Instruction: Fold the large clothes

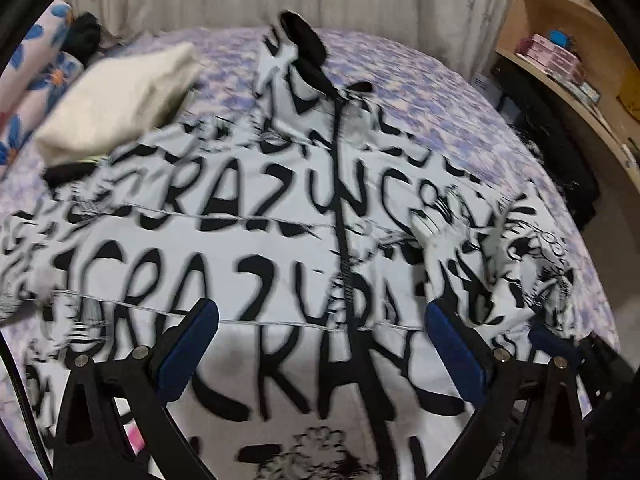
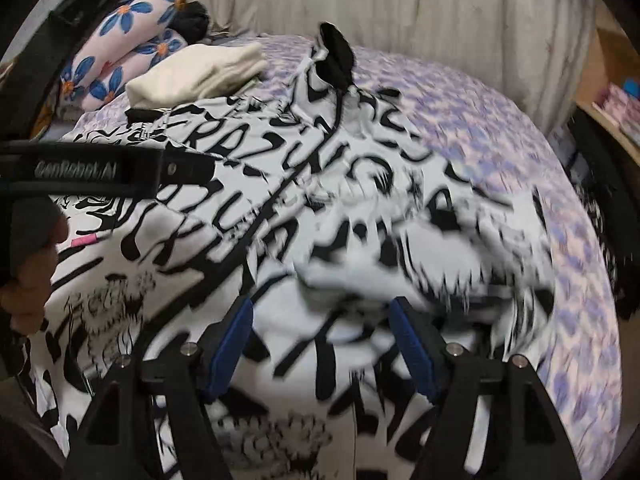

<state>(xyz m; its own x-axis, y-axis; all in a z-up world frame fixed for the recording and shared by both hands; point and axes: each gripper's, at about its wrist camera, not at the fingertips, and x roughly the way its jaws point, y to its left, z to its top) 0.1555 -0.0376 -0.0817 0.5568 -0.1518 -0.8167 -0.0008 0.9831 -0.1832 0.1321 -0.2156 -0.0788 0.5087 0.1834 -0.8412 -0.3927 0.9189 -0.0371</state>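
A large white zip jacket printed with black lettering lies spread front-up on the bed, its black zipper running down the middle and its black-lined hood at the far end. My left gripper hovers open over the jacket's lower front, blue pads wide apart with nothing between them. In the right wrist view the jacket is motion-blurred, and its right sleeve lies bunched across the body. My right gripper is open just above that part. The left gripper's body and a hand show at the left edge.
The bed's purple floral sheet drops off at the right. A folded cream cloth and flowered pillows sit at the far left. A curtain hangs behind. A wooden shelf stands at the right.
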